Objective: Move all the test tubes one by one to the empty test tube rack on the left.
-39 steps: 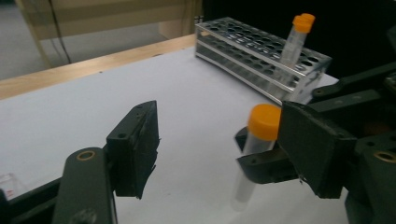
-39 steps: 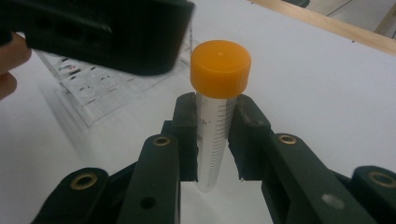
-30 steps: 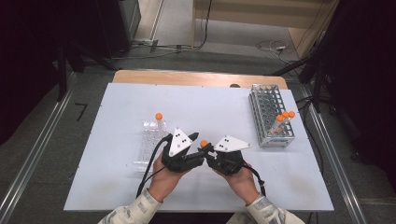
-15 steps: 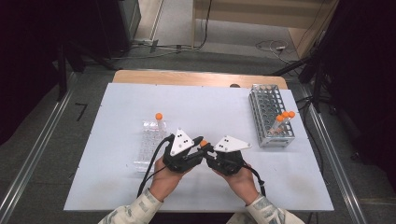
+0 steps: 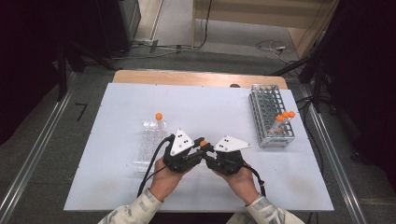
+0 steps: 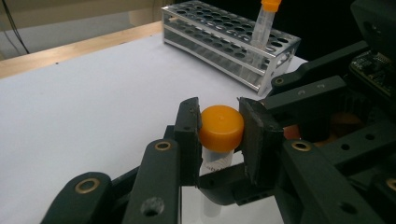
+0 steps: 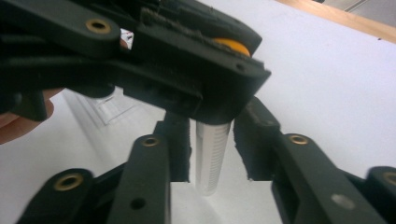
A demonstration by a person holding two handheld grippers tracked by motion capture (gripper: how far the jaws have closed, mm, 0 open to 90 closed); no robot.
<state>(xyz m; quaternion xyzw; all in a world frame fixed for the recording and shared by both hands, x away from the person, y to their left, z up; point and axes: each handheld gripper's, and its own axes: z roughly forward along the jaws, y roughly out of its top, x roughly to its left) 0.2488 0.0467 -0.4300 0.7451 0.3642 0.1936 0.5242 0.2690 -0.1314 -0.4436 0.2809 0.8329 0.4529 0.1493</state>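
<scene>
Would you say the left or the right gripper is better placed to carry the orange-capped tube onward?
Left, probably. The left gripper is clamped on the tube's orange cap, while the right gripper has just been opening, its pads apart from the tube body between them.

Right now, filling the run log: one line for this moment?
left claw: shut on tube cap | right claw: opening, around tube body, gaps beside it

Metal rack (image 5: 271, 116) at table's (image 5: 116, 186) right holds orange-capped tubes (image 5: 285, 119); clear rack (image 5: 149, 144) left, one capped tube (image 5: 159, 120).
</scene>
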